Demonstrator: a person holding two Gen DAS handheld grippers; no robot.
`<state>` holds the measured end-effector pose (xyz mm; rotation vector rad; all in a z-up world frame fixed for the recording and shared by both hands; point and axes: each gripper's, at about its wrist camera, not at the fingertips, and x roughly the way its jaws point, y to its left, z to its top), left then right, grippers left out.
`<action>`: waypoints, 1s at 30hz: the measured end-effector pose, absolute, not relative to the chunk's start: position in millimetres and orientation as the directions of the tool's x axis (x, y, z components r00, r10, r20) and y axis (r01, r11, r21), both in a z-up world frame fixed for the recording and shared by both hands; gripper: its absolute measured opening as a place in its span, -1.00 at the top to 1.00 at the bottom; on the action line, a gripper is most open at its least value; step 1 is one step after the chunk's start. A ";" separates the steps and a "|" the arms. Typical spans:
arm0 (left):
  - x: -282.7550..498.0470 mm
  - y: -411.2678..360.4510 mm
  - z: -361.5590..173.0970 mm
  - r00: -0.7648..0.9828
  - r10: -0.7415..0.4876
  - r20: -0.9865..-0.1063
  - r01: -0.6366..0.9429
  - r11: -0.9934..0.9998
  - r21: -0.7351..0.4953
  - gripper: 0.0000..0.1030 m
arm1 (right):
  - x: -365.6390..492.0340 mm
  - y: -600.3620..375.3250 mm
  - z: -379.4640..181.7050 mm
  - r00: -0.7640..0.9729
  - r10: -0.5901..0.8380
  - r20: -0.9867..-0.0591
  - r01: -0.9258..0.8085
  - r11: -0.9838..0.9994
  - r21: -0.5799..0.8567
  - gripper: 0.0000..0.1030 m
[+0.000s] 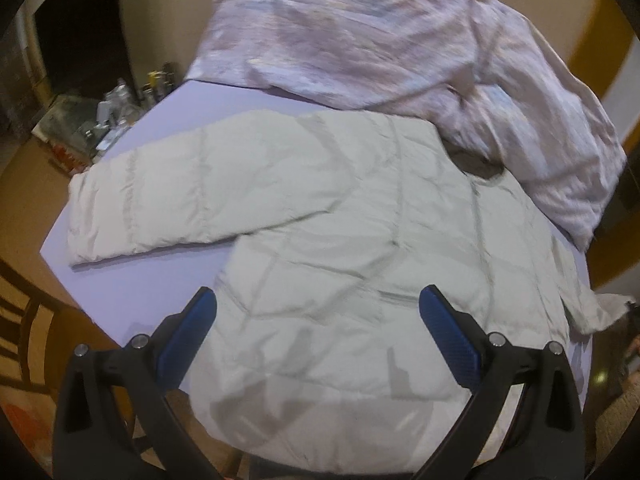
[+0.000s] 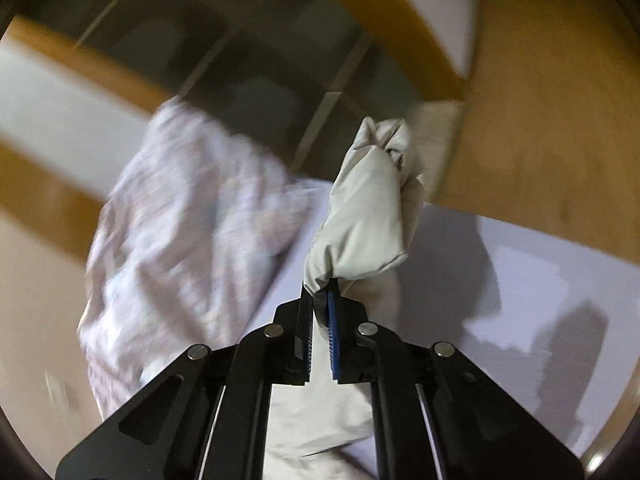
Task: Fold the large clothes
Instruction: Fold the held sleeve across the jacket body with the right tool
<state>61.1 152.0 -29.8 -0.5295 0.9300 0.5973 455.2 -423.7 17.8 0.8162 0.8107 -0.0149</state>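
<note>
White: 1 jacket (image 1: 360,216), 1 sleeve (image 2: 360,216) pinched by right tool (image 2: 320,300); 1 pink garment (image 1: 380,40).

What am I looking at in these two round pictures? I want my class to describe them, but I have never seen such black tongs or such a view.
The tongs are hand-held grippers, one in each of a person's hands, each with a wide-angle camera looking along its two fingers. The left gripper has its jaws open above a pale quilted jacket, spread on a lilac table with one sleeve out to the side. A pinkish striped cloth lies bunched beyond it. The right gripper has its jaws shut on the cuff end of the jacket's other sleeve, lifted off the table. The jacket is being folded.
</note>
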 end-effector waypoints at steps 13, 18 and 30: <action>33.8 199.9 -54.7 0.387 0.295 -0.874 -0.762 0.636 -0.122 -0.95 | 475.2 -194.5 54.8 0.518 0.639 -0.569 -0.124 0.715 0.688 0.87; 24.5 214.0 -60.2 0.373 0.300 -0.878 -0.783 0.610 -0.124 -0.95 | 460.3 -130.0 41.6 0.410 0.701 -0.583 -0.206 0.694 0.690 0.88; 11.8 240.3 -70.6 0.376 0.284 -0.882 -0.810 0.563 -0.164 -0.95 | 425.1 -35.5 -15.9 0.226 0.660 -0.717 -0.281 0.749 0.600 0.88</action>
